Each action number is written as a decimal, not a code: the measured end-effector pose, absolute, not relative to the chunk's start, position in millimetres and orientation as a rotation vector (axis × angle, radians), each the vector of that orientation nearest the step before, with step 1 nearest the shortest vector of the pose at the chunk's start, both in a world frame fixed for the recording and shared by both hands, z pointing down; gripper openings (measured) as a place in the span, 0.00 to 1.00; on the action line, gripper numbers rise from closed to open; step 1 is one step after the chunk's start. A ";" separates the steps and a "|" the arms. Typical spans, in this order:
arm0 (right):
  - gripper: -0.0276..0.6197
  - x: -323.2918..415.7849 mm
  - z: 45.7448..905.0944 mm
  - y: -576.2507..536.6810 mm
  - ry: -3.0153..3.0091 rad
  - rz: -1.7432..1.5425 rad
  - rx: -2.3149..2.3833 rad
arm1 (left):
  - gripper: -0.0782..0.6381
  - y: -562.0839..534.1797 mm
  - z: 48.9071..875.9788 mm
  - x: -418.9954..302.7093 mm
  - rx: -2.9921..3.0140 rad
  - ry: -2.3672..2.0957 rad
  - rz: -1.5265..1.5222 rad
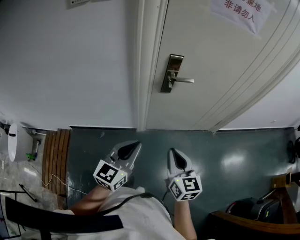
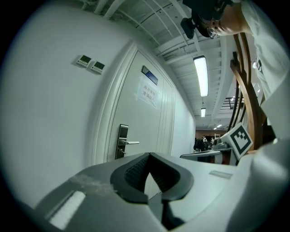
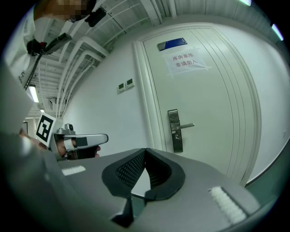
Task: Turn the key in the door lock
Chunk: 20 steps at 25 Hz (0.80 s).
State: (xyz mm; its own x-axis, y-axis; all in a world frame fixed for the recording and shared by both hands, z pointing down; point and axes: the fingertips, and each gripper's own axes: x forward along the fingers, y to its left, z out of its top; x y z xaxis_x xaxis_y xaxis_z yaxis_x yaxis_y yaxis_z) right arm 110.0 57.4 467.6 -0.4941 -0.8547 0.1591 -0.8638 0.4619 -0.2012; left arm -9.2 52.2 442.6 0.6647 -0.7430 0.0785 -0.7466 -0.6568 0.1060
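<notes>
- My left gripper (image 1: 135, 145) has its jaws together, tips touching, with nothing between them; its own view shows the same (image 2: 148, 154).
- My right gripper (image 1: 173, 152) is also closed and empty, the dark pads meeting at the tip (image 3: 145, 150).
- From the head view, both grippers sit low over the dark green floor (image 1: 234, 159), side by side and pointing at the door (image 1: 211, 70), well apart from it.
- The door is white and closed. A paper notice (image 1: 239, 11) is stuck near its top.
- The metal lock plate (image 1: 170, 73) sits at the door's left edge, next to the frame, and the handle (image 1: 185, 80) sticks out level to the right.
- Just under the handle something small pokes out of the plate (image 3: 176, 135); I cannot tell whether it is the key.
- A plain white wall (image 1: 70, 70) fills the left of the view.
</notes>
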 end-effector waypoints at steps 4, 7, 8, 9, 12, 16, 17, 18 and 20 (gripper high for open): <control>0.05 104.5 463.5 26.5 -2.643 0.385 1.580 | 0.12 18.5 437.9 -13.6 2.759 -1.217 0.032; 0.05 97.0 456.4 3.3 -2.636 0.375 1.590 | 0.11 -9.3 434.3 -19.4 2.754 -1.210 0.034; 0.05 94.3 454.6 -4.7 -2.632 0.371 1.594 | 0.11 -18.5 433.6 -21.5 2.752 -1.205 0.036; 0.05 92.1 453.4 -12.2 -2.627 0.371 1.599 | 0.11 -26.7 433.6 -23.0 2.752 -1.195 0.039; 0.05 87.4 450.6 -33.4 -2.604 0.380 1.633 | 0.11 -48.4 433.9 -24.9 2.769 -1.133 0.051; 0.05 79.3 448.0 -60.9 -2.564 0.378 1.680 | 0.12 -78.8 433.4 -27.6 2.799 -1.043 0.051; 0.05 77.5 447.6 -66.7 -2.554 0.378 1.694 | 0.12 -86.1 433.8 -28.7 2.802 -1.024 0.049; 0.05 76.2 447.0 -72.2 -2.544 0.377 1.709 | 0.12 -93.3 433.9 -29.5 2.808 -1.008 0.048; 0.05 74.5 446.8 -82.2 -2.522 0.378 1.741 | 0.12 -107.0 433.4 -30.5 2.822 -0.977 0.045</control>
State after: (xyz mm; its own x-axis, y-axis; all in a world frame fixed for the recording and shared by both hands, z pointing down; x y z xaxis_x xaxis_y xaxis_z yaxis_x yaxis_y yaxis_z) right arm 74.5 -82.2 446.8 -0.3633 -0.9138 0.1815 -0.9269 0.3349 -0.1695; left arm -30.5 -107.0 433.4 0.7870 -0.6120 0.0786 -0.6166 -0.7754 0.1365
